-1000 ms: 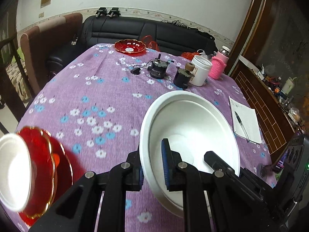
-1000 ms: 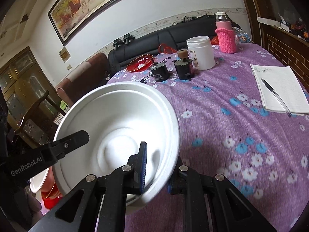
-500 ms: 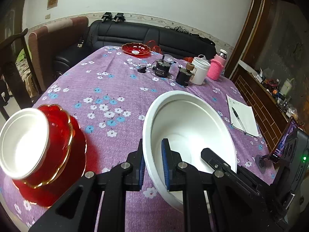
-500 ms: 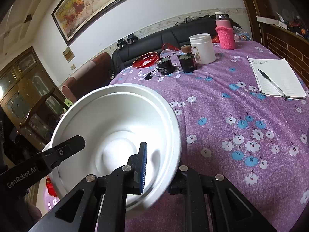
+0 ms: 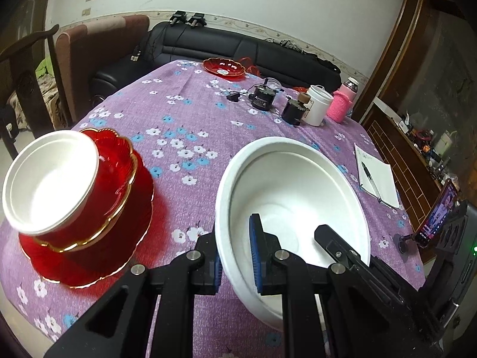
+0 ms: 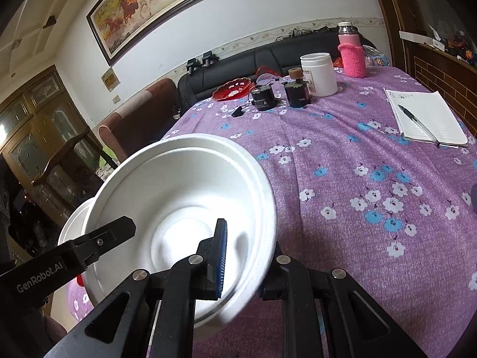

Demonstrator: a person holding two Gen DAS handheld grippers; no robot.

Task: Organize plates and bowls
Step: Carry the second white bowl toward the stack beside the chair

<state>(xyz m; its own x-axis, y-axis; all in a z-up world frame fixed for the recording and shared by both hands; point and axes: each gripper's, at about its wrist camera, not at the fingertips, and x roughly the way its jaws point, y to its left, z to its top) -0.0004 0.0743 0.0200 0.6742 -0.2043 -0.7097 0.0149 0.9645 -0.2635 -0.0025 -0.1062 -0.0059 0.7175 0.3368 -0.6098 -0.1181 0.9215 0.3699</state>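
Note:
A large white foam bowl is held above the purple flowered tablecloth by both grippers. My left gripper is shut on its left rim. My right gripper is shut on its right rim; the bowl fills the left of the right wrist view. At the left stands a stack: a small white bowl in a red gold-rimmed bowl on a red plate. A second red dish lies at the far edge.
At the far right of the table stand two dark jars, a white canister and a pink-sleeved flask. A notebook with a pen lies right. A phone on a stand is near right. A black sofa lies behind.
Both grippers have carried the large bowl leftward and back; the red stack with the small white bowl now sits fully in the left wrist view, closer to the large bowl.

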